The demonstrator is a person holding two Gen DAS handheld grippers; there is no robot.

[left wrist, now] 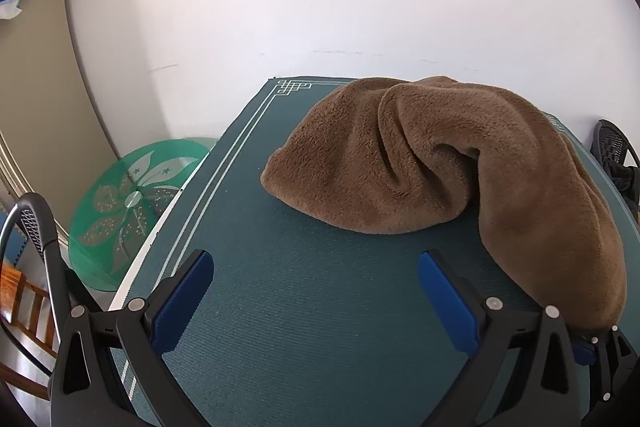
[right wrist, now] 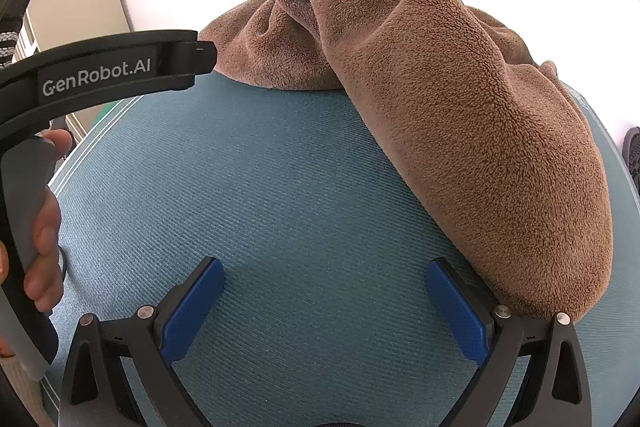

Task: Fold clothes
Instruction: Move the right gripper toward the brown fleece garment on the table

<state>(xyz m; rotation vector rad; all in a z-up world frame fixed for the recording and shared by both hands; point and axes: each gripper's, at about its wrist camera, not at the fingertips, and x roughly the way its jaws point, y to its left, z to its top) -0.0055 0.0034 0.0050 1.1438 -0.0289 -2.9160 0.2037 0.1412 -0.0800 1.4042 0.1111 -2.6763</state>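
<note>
I judge folding not begun: brown fleece garment lies bunched on the green mat. Left gripper and right gripper both spread wide, empty. Next, I must find an edge.

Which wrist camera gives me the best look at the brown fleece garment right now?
The left wrist view: the brown fleece garment shows nearly whole, bunched on the green mat. The right wrist view sits closer, showing its pile and folds but hiding the far side.
</note>
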